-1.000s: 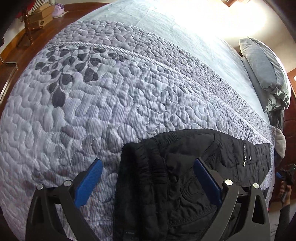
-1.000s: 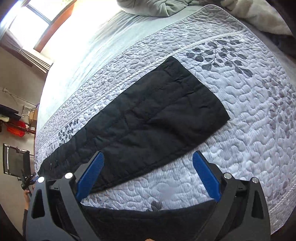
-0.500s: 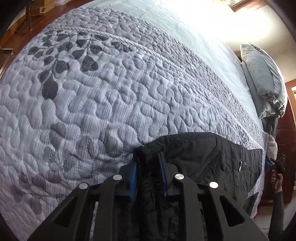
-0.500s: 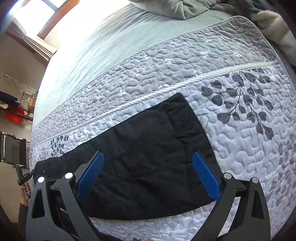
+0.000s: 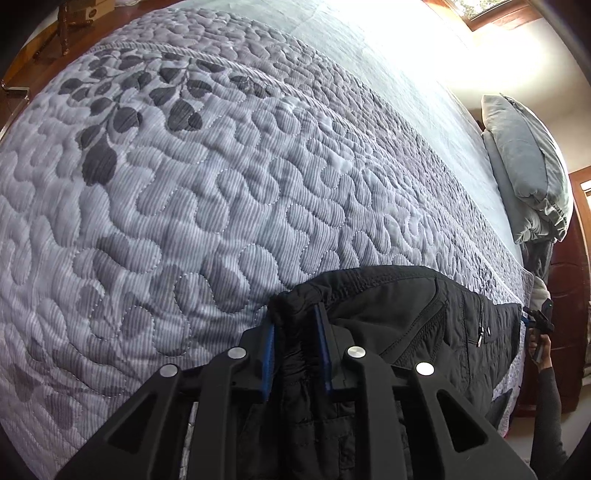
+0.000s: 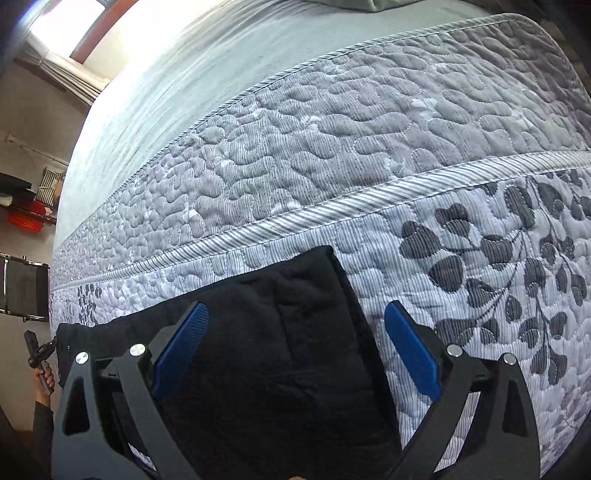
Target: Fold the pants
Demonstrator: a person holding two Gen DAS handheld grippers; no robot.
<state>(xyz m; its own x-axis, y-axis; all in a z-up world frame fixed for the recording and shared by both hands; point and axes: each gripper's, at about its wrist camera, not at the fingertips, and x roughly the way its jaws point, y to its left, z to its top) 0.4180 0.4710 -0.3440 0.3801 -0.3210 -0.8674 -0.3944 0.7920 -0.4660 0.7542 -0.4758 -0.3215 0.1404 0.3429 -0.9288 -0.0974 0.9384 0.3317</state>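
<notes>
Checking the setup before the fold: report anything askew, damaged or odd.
Nothing stands out. The black pants lie flat on the quilt, waistband bunched only where the left gripper pinches it.

Grey quilt (image 5: 207, 206) with leaf print (image 5: 122, 110) at 10 o'clock; pillow (image 5: 524, 162) at 2 o'clock; window (image 6: 70, 33) at 11.

The pants (image 5: 424, 325) are black, with fine quilted stitching. The bedspread (image 5: 184, 206) is pale grey with thin white stripes and a stitched pebble pattern; it also carries dark grey leaves (image 6: 517, 251) on branches. A striped cord border (image 6: 332, 214) crosses it. The pillow (image 5: 524, 162) is plain grey. The gripper pads (image 6: 181, 343) are blue on black fingers.
</notes>
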